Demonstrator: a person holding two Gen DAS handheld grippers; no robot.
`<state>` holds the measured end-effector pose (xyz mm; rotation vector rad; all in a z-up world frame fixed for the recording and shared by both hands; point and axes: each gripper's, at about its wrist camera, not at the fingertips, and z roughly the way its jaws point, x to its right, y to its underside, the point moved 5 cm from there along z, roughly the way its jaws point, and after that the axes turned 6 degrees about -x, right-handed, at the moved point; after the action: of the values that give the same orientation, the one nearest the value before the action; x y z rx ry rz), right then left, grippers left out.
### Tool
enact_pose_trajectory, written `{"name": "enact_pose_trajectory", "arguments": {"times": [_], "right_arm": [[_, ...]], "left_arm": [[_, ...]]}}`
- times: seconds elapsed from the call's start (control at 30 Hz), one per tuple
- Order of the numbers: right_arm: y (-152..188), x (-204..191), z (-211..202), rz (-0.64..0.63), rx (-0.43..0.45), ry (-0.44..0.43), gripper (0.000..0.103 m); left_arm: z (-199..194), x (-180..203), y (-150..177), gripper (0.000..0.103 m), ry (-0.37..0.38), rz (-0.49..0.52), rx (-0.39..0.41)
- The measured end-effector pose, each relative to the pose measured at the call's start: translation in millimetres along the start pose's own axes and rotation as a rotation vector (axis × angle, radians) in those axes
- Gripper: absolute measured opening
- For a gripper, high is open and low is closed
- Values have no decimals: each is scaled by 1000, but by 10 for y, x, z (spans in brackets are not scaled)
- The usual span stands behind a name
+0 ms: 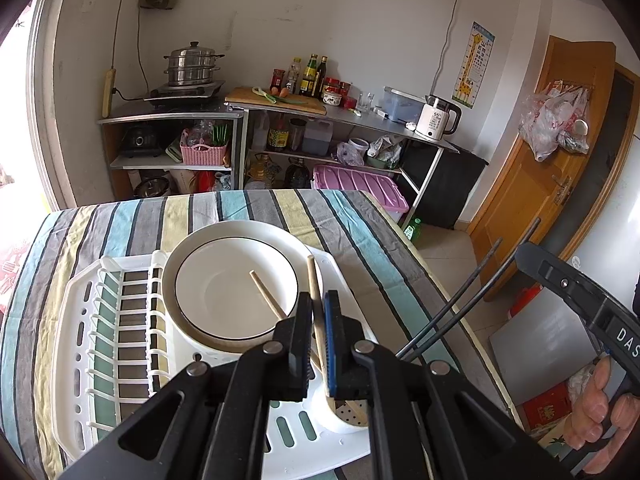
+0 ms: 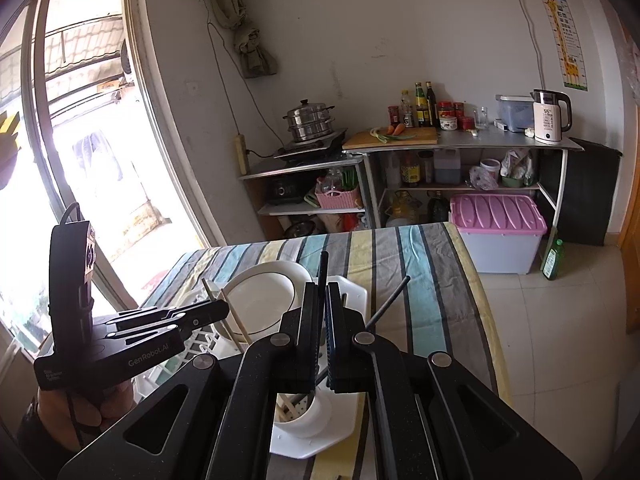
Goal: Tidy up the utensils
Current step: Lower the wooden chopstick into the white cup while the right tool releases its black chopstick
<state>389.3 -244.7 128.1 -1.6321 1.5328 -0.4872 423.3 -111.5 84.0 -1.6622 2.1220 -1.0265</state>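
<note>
A striped tablecloth (image 1: 248,208) in teal, grey and pale yellow is covering the table, and a white plastic dish rack (image 1: 80,320) is sitting on it directly under both tongs. Beyond the tongs, a steel counter (image 2: 460,142) is running along the far white wall, carrying a stacked steamer pot (image 2: 310,120), a wooden cutting board (image 2: 394,136) with carrots, sauce bottles and a white electric kettle (image 2: 550,114); a pink-lidded storage box (image 2: 498,210) is standing on the tiled floor below it, with a bright window to the left and a wooden door (image 1: 560,152) to the right. Just ahead of the left gripper (image 1: 319,308), white plates (image 1: 236,280) are resting in the rack. The left gripper is closing narrowly on a wooden chopstick (image 1: 314,280), while a second wooden chopstick (image 1: 267,294) is leaning across the top plate just to its left. Below the tongs, a white utensil cup (image 2: 308,412) at the rack's near corner is holding the lower ends of the sticks. The right gripper (image 2: 323,304) is pinching a dark chopstick (image 2: 322,268) upright over that cup, and another dark chopstick (image 2: 388,300) is slanting out to its right. Each tool is crossing the other's view, partly blocking the rack.
</note>
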Motion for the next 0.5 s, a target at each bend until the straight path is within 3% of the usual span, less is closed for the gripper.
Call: {"name": "enact_pose_trajectory", "arguments": {"times": [0.33, 0.5], "right_arm": [[4, 72, -15, 6, -17, 20, 4], [30, 90, -63, 11, -13, 30, 11]], "left_arm": [[-24, -50, 29, 8, -22, 9, 11], [-67, -47, 66, 8, -27, 10, 15]]}}
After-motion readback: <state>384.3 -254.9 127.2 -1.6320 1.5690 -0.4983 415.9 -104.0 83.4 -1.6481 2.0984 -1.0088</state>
